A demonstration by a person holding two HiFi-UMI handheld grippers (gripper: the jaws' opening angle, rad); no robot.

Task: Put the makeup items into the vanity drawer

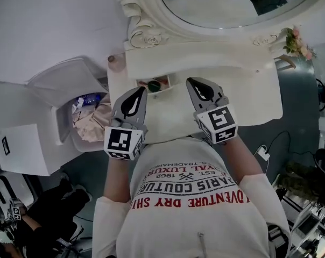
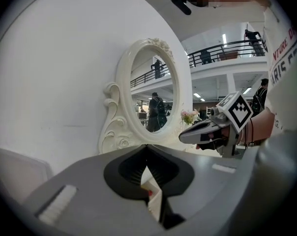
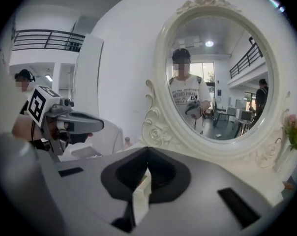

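Note:
The white vanity table (image 1: pixel 248 98) stands below me, with an oval mirror (image 1: pixel 227 7) at its back. A small drawer (image 1: pixel 163 91) in the tabletop's left part is pulled open; a round dark green item (image 1: pixel 154 85) and something red lie in it. My left gripper (image 1: pixel 137 92) hovers just in front of the drawer, jaws together and nothing between them. My right gripper (image 1: pixel 196 84) hangs beside it to the right, also shut and empty. In the left gripper view the jaws (image 2: pixel 147 149) meet at the tip, and so do those in the right gripper view (image 3: pixel 147 150).
A white bin (image 1: pixel 65 106) with its lid up, full of crumpled paper, stands left of the vanity. A small bottle (image 1: pixel 116 61) sits at the table's back left corner and pink flowers (image 1: pixel 298 40) at its back right. A charger and cable (image 1: pixel 263 152) lie on the floor.

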